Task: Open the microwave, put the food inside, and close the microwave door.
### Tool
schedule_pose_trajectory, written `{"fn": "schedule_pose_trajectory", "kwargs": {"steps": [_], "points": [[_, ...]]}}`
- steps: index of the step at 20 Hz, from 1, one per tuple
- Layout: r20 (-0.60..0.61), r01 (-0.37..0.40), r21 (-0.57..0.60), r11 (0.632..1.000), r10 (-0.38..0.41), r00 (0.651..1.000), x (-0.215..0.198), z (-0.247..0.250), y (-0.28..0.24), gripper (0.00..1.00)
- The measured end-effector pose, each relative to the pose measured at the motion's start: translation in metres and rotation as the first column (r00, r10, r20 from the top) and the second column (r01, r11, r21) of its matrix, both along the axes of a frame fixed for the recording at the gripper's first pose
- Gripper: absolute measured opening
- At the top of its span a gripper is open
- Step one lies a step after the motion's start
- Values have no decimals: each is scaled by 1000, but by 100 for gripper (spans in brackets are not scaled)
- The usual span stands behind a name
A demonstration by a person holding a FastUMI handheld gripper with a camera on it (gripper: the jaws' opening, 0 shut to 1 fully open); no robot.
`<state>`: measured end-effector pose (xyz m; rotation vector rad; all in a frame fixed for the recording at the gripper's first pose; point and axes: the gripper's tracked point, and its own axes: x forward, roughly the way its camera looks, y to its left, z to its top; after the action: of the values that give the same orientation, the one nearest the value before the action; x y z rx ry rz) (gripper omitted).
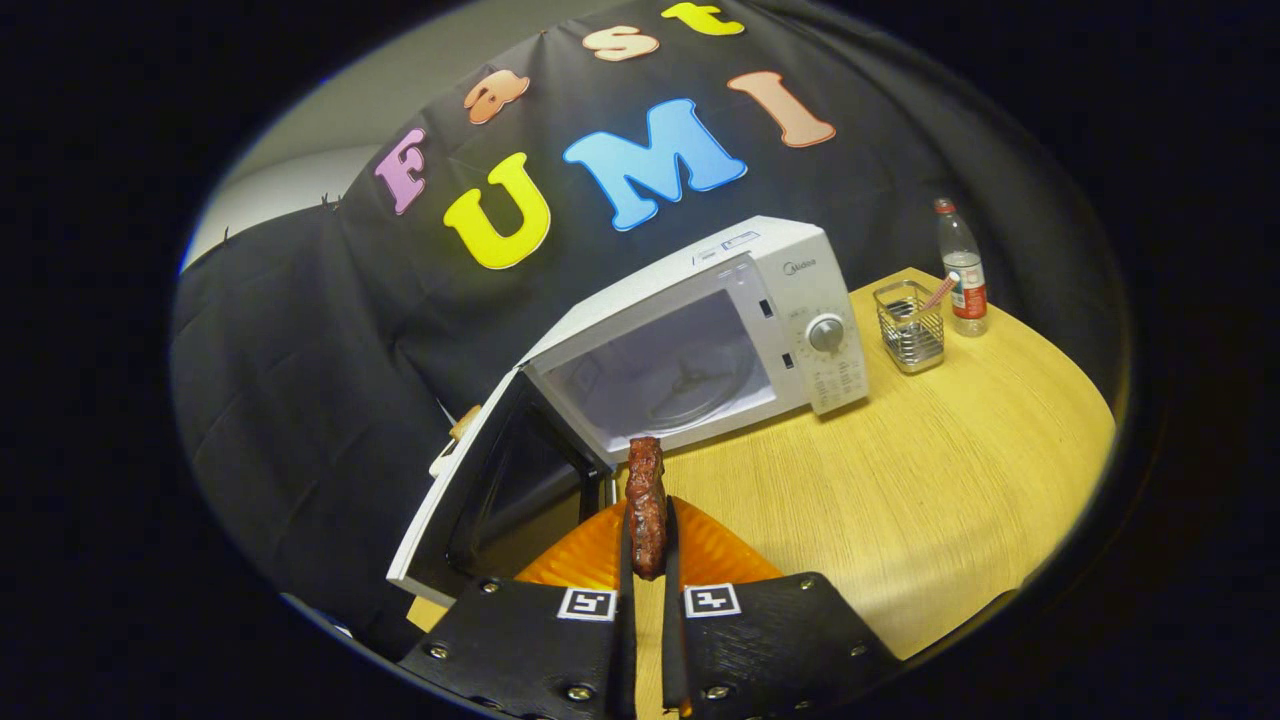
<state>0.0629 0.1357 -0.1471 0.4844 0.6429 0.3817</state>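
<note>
Jaws narrow, clamped on a brown piece of meat (646, 505) at lower centre, above an orange plate (715, 555); the microwave (790, 300) stands open just beyond on the tabletop (950, 480).

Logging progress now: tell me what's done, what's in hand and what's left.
Done: the microwave door stands wide open. In hand: the gripper is shut on the food, held upright between its fingers above the orange plate, short of the cavity. Left: put the food inside, then close the door.

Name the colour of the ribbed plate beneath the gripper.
Orange ribbed plate, clearest in the gripper view.
</note>
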Motion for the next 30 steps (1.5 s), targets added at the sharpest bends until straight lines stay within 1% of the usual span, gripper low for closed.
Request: {"fn": "schedule_pose_trajectory", "kwargs": {"steps": [5,9,12,14,16,20,25,30], "points": [[71,-40,-11,999,41,997,41,-2,35,10],[107,-46,-26,999,48,993,74,-15,53,10],[120,-28,-37,999,33,992,100,-33,59,10],[117,-8,-22,1000,11,993,119,-46,62,10],[106,13,3,1000,-14,994,139,-60,66,10],[80,50,14,999,-51,996,173,-85,68,10],[78,78,30,997,-80,994,197,-104,79,10],[87,71,17,997,-72,994,208,-120,91,10]]}}
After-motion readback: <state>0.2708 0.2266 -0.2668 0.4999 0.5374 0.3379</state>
